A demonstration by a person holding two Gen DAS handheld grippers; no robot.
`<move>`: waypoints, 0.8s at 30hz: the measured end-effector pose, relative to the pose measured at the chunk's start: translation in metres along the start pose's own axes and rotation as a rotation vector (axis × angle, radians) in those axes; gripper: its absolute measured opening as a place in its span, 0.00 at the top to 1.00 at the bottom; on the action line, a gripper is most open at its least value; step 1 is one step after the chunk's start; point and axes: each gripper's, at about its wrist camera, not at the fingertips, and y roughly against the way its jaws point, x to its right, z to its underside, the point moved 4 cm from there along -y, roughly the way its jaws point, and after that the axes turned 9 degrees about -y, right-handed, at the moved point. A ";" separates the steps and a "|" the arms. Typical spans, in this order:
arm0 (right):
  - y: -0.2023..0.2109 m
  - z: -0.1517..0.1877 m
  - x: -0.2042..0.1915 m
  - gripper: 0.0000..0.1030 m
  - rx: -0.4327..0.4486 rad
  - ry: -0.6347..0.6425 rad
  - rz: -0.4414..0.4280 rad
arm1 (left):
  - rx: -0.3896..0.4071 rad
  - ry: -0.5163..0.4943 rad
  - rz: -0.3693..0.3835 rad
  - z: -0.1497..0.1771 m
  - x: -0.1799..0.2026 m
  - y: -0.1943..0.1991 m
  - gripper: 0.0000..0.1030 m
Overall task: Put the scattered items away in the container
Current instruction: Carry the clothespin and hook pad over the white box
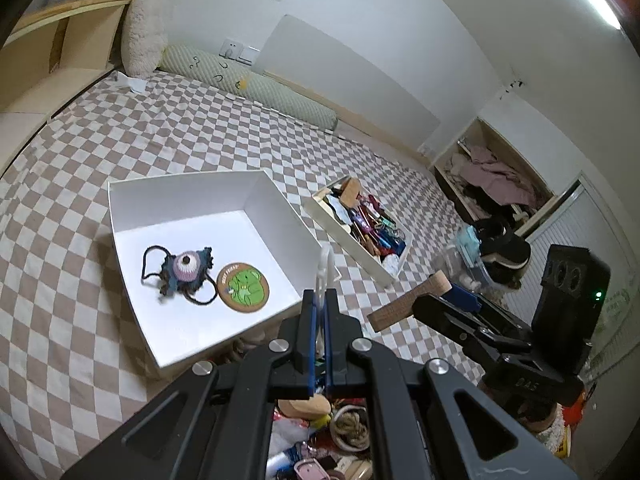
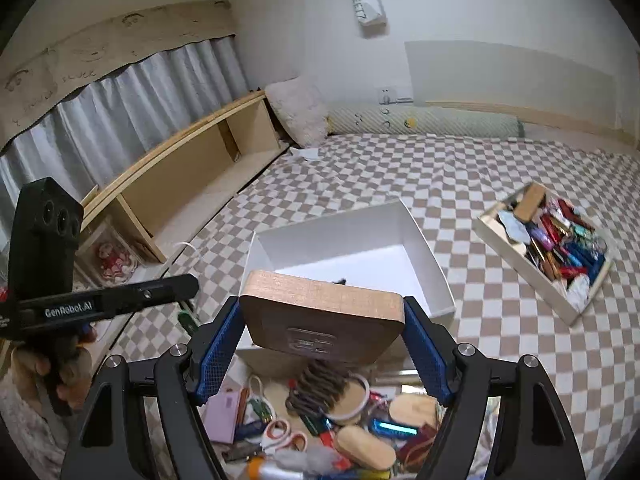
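Note:
My left gripper [image 1: 320, 298] is shut on a thin white plastic hook [image 1: 325, 268], held just off the near corner of the white box [image 1: 188, 178]. On the box's floor lie a crocheted eye toy [image 1: 184, 270] and a round green badge [image 1: 244, 288]. My right gripper [image 2: 324, 312] is shut on a square wooden block [image 2: 320, 316], hovering in front of the same white box [image 2: 328, 220]. In the left wrist view the right gripper [image 1: 440, 296] and its wooden block [image 1: 408, 304] show to the right. Loose items [image 2: 340, 420] lie heaped beneath both grippers.
A second white tray [image 1: 332, 222] packed with colourful items sits on the checkered bedspread [image 1: 160, 140], right of the box. Pillows [image 1: 144, 36] lie along the wall. A wooden shelf [image 2: 192, 176] runs beside the bed. The left gripper [image 2: 188, 284] pokes in at the left.

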 end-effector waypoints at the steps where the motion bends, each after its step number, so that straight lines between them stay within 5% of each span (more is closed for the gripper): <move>1: -0.003 -0.003 -0.002 0.24 0.000 0.003 -0.002 | 0.004 0.003 -0.008 -0.002 -0.002 -0.001 0.96; 9: -0.028 -0.030 -0.010 0.24 -0.013 -0.020 -0.024 | 0.042 0.008 -0.116 -0.023 -0.022 -0.008 0.96; 24: -0.093 -0.039 0.006 0.24 -0.107 -0.061 0.058 | 0.013 0.095 -0.196 -0.035 -0.061 -0.044 0.96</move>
